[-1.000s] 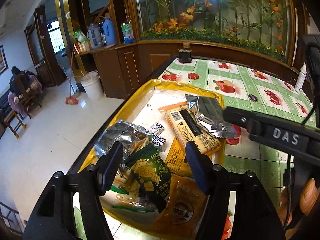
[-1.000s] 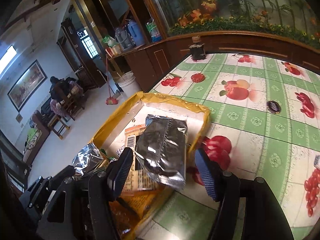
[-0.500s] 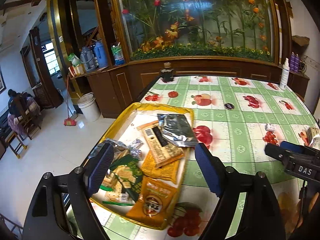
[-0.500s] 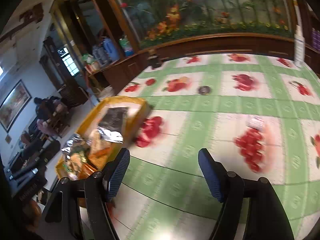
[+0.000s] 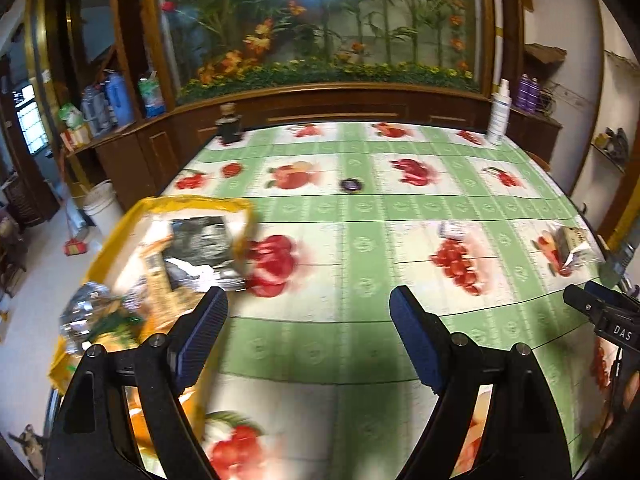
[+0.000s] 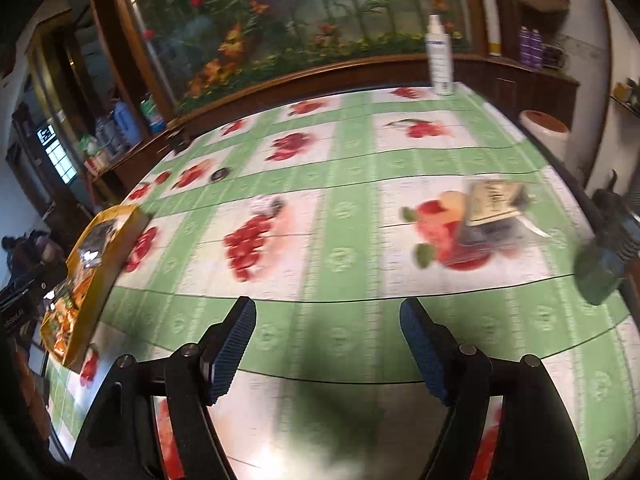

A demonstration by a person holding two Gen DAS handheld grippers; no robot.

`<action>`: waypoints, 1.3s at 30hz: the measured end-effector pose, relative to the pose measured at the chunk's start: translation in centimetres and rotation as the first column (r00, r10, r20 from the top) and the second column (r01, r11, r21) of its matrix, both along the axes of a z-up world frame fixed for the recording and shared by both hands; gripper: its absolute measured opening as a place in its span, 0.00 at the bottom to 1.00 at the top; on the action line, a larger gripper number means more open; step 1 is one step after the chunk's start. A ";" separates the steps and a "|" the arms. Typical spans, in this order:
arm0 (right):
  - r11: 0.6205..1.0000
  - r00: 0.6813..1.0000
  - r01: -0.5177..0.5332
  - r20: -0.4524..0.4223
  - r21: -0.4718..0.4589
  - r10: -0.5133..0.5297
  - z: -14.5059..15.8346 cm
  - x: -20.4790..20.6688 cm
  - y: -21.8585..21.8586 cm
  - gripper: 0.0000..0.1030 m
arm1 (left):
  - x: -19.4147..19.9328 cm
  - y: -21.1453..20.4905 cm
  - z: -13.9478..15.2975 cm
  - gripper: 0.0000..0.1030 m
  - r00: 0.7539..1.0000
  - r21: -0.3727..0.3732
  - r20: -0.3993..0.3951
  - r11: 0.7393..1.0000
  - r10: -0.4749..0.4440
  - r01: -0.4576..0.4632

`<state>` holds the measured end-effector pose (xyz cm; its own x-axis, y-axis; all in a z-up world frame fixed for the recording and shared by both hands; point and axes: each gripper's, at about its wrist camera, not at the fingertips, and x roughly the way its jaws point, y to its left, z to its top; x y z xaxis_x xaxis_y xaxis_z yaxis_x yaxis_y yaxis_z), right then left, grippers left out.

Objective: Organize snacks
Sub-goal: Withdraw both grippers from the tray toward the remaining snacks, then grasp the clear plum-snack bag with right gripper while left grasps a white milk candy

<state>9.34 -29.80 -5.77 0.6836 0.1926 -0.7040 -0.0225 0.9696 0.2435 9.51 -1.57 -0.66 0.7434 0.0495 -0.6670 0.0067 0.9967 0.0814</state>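
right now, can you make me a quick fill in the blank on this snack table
1. The yellow tray holds several ____ packets.
2. Nothing sits between the fingers of the left gripper; its jaws stand ____.
3. The white spray bottle stands ____ at the table's far edge.
4. The tablecloth is printed with red ____ on green and white squares.

Missing words: snack; open; upright; fruit

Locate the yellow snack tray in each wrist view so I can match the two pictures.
Left wrist: yellow tray at left, just beyond the left finger, packets piled in it.
Right wrist: far left edge, seen side-on.
Shared landmark: the white spray bottle at the table's far edge.
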 end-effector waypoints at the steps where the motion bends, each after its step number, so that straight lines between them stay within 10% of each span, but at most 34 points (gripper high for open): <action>1: 1.000 1.000 0.013 0.003 -0.001 -0.013 0.0 -0.1 -0.8 0.75 | 0.6 -0.9 -0.2 0.81 1.000 -0.011 -0.010 1.000 -0.026 0.026; 26: 0.961 0.960 0.260 -0.082 -0.091 -0.268 -1.7 8.4 -7.7 0.85 | 13.8 -11.7 -7.0 0.81 0.942 -0.152 -0.261 0.973 -0.211 0.176; 32: 0.966 0.965 0.244 -0.079 -0.081 -0.250 -2.8 9.1 -7.5 0.77 | 14.6 -12.7 -7.6 0.81 0.954 -0.077 -0.237 0.983 -0.183 0.169; 35: 0.966 0.967 0.235 -0.071 -0.104 -0.243 -2.8 9.2 -7.3 0.54 | 14.6 -12.7 -7.4 0.63 0.960 -0.068 -0.209 0.983 -0.184 0.173; 39: 0.973 0.974 0.211 -0.066 -0.098 -0.218 -2.7 9.2 -7.0 0.51 | 14.2 -12.6 -7.0 0.28 0.955 -0.068 -0.201 0.976 -0.218 0.208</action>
<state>18.53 -36.80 -8.51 0.6459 -0.0190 -0.7632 0.2037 0.9677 0.1483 23.75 -14.22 -7.63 0.5796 -0.1290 -0.8046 0.2313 0.9728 0.0106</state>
